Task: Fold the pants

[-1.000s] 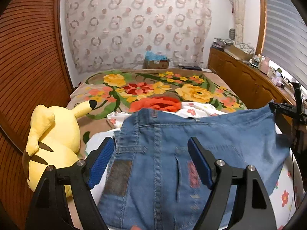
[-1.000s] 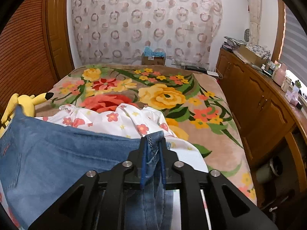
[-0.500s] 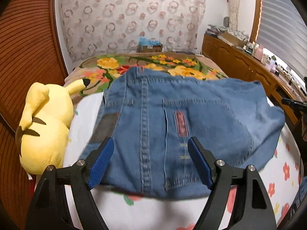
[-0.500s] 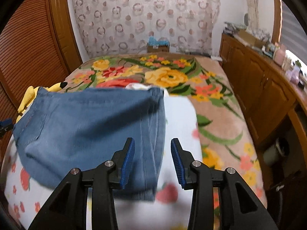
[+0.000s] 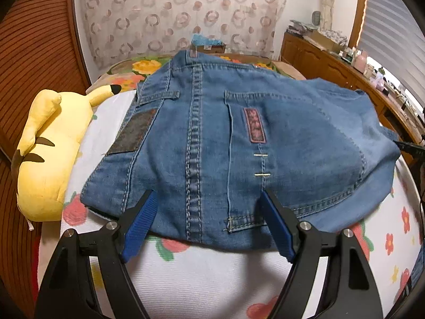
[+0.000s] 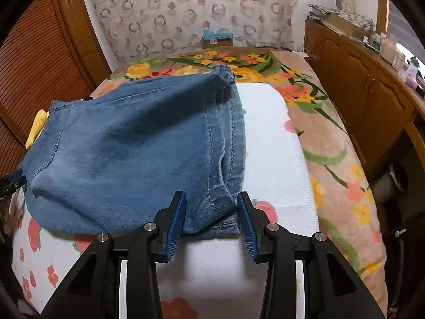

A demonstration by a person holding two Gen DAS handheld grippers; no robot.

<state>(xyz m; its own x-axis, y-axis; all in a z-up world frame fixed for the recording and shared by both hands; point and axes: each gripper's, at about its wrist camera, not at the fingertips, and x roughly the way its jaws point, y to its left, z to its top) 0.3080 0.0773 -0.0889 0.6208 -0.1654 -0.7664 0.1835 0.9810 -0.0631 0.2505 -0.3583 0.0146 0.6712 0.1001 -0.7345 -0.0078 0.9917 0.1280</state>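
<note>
A: Jeans?
B: Folded on the white floral sheet, beside the yellow plush.
A: Grippers?
B: Left gripper and right gripper both spread apart, holding nothing.

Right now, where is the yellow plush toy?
In the left wrist view, the yellow plush toy lies at the left, beside the folded jeans, on the flowered white sheet.
</note>
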